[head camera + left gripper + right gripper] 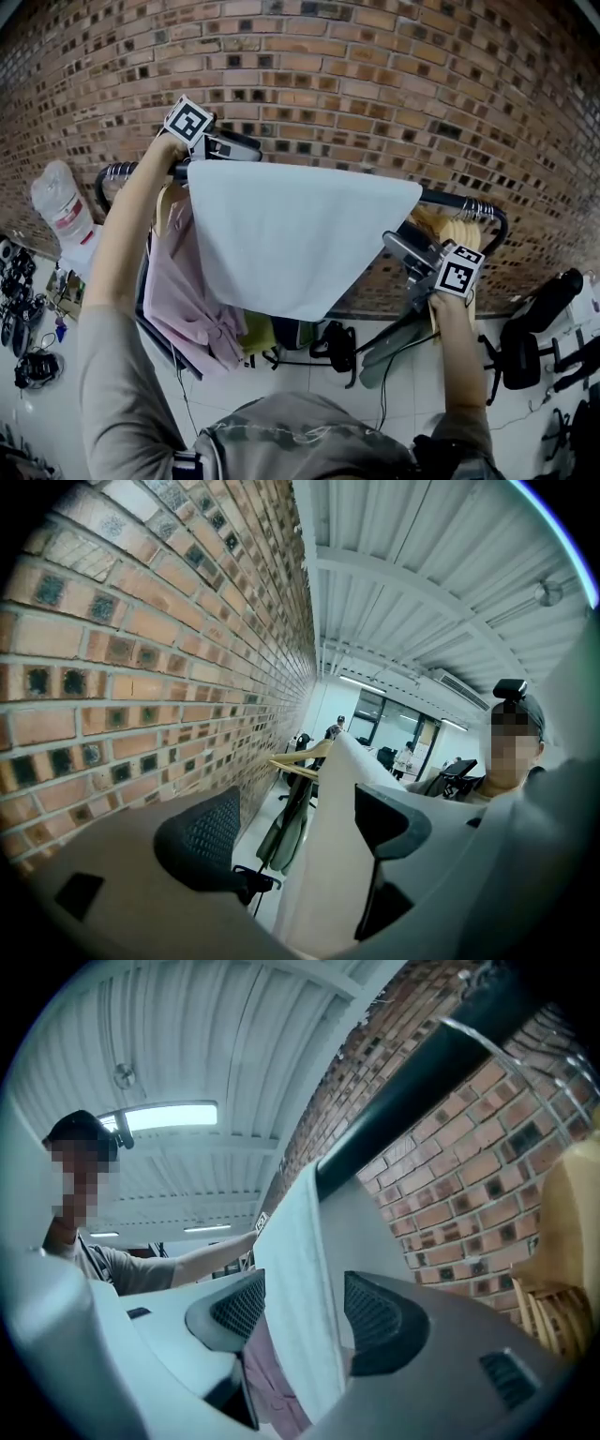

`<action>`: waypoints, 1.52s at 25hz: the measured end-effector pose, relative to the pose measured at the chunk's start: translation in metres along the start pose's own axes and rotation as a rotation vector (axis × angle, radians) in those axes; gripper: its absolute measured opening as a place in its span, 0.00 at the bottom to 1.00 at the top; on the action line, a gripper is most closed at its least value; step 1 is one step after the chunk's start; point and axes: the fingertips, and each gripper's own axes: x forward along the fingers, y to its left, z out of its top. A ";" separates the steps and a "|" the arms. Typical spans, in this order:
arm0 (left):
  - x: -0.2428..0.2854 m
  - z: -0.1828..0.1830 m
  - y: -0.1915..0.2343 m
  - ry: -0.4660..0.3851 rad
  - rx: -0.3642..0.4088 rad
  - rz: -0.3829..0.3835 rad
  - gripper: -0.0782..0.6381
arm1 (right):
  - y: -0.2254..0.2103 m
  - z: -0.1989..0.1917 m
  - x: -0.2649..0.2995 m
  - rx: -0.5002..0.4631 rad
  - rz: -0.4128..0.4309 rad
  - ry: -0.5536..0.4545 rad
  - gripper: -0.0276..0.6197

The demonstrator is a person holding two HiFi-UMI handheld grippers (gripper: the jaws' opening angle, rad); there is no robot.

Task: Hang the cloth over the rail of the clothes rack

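Cloth point(291, 234), light and limp, is draped over the rail point(469, 204); best held at its top corners. Left tool point(234, 148) and right tool point(403, 251) stand apart, straddling it unpinched.

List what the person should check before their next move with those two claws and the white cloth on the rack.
1. White cloth over the rail: ok, it drapes across it.
2. Left claw let go: ok, its jaws stand apart with the cloth loose between them.
3. Right claw let go: ok, its jaws stand apart around the cloth and the pads are not pressing.
4. Cloth hanging level: not ok, the lower edge slants down to a point.
5. Enough cloth down the far side: cannot tell, it is hidden.
6. Clear of the pink garment: cannot tell, it hangs close beside it.
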 end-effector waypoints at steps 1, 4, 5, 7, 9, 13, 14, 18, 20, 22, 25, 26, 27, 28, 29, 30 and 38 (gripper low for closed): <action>0.000 0.000 0.001 0.001 0.003 0.004 0.64 | -0.001 -0.001 0.001 0.004 0.009 0.004 0.47; -0.001 0.000 0.002 0.002 0.004 0.012 0.64 | 0.000 -0.004 0.004 -0.006 0.040 0.013 0.22; 0.000 0.001 0.002 0.002 0.006 0.012 0.64 | 0.002 -0.004 0.005 -0.011 0.051 0.013 0.11; 0.000 0.004 0.002 0.001 0.018 0.010 0.64 | 0.007 -0.001 0.006 -0.031 0.072 0.021 0.08; -0.001 0.006 0.005 -0.005 0.029 0.019 0.64 | 0.011 0.004 0.005 -0.070 0.078 0.033 0.08; -0.006 0.010 0.017 -0.025 0.033 0.076 0.64 | 0.016 0.020 -0.001 -0.090 0.085 0.002 0.08; -0.007 0.011 0.019 -0.027 0.050 0.090 0.64 | 0.018 0.024 -0.001 -0.084 0.093 -0.009 0.08; -0.011 0.018 0.016 -0.043 0.141 0.104 0.64 | 0.028 0.039 0.001 -0.066 0.140 -0.023 0.07; -0.013 0.020 0.015 -0.048 0.158 0.108 0.64 | 0.034 0.046 0.004 -0.062 0.169 -0.024 0.07; -0.012 0.022 0.013 -0.054 0.175 0.111 0.64 | 0.037 0.054 0.007 -0.046 0.194 -0.040 0.07; -0.014 0.034 0.010 -0.098 0.234 0.125 0.64 | 0.037 0.065 0.008 -0.003 0.221 -0.076 0.07; -0.017 0.038 0.012 -0.120 0.253 0.141 0.64 | 0.037 0.069 0.009 0.007 0.225 -0.086 0.07; -0.022 0.043 0.015 -0.146 0.271 0.157 0.64 | 0.036 0.072 0.010 0.012 0.227 -0.094 0.07; -0.027 0.048 0.016 -0.177 0.286 0.171 0.64 | 0.036 0.075 0.011 0.014 0.228 -0.101 0.07; -0.031 0.054 0.016 -0.210 0.300 0.183 0.64 | 0.035 0.079 0.012 0.019 0.230 -0.109 0.07; -0.035 0.059 0.015 -0.239 0.311 0.189 0.64 | 0.034 0.081 0.012 0.032 0.232 -0.117 0.07; -0.020 0.050 0.003 -0.167 0.320 0.120 0.64 | 0.031 0.093 0.017 0.064 0.251 -0.145 0.07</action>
